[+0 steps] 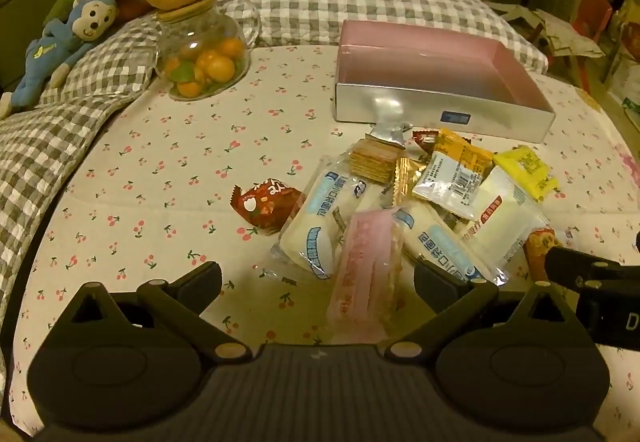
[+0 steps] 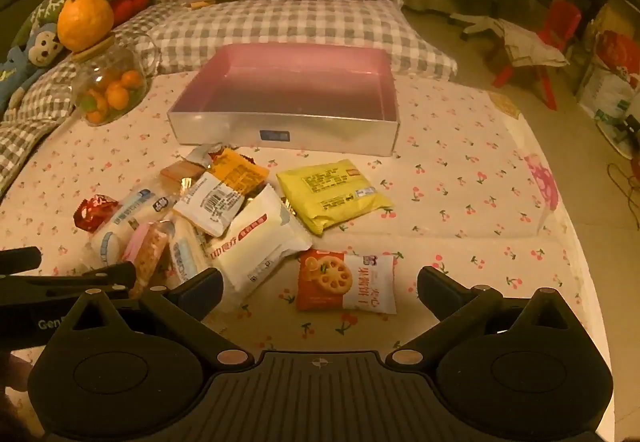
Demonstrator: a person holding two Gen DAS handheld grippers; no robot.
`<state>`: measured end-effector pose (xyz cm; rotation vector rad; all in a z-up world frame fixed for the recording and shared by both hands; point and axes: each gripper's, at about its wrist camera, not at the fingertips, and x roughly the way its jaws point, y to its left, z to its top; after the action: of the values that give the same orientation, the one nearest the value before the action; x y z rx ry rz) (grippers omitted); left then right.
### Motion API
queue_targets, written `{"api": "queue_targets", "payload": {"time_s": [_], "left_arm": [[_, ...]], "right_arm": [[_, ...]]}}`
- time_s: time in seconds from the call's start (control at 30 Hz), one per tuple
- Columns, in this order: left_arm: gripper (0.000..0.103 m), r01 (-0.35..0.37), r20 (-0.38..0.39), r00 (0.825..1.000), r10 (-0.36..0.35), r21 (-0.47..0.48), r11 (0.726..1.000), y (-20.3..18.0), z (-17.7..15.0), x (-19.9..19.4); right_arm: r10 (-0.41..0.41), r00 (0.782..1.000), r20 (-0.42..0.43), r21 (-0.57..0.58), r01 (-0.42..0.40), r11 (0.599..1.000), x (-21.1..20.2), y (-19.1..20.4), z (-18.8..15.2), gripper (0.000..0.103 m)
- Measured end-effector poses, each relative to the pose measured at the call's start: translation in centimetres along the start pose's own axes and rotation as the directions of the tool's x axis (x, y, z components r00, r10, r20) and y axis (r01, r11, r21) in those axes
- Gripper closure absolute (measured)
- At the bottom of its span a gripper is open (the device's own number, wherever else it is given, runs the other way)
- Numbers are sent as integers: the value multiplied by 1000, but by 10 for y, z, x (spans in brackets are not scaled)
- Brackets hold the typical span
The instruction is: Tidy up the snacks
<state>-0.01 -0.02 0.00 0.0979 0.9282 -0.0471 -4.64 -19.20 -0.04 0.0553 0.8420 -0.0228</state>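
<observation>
Snack packets heaped on cherry-print table, box unfilled.
Left hand-held gripper point(image 1: 318, 278) and right hand-held gripper point(image 2: 320, 282) both spread wide, gripping nothing; snack pile point(image 2: 208, 210) lies just before the silver box point(image 2: 284, 130).

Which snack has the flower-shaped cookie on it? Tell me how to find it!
Start at the big silver box with the pink inside, on the cherry-print cloth. Come toward the near edge, past the yellow packet, to the pile of snacks. Just to its right lies the orange-and-white packet, alone; it is the only one picturing a round cookie with holes.
</observation>
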Motion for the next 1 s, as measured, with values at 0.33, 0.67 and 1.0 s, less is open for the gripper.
{"api": "queue_targets", "payload": {"time_s": [0.33,0.67,1.0], "left_arm": [[1,-1,-2,1000,1,0,1000,2,-1,3],[1,0,-1,1000,0,-1,1000,2,-1,2],[0,1,11,1000,-1,-2,1000,-1,-2,0]], "right_arm": [[1,1000,1,-9,-1,1000,-1,2,-1,0],[-1,1000,4,-13,1,1000,-1,3,-1,0],[-2,1000,3,-14,2,1000,-1,3,-2,0]]}}
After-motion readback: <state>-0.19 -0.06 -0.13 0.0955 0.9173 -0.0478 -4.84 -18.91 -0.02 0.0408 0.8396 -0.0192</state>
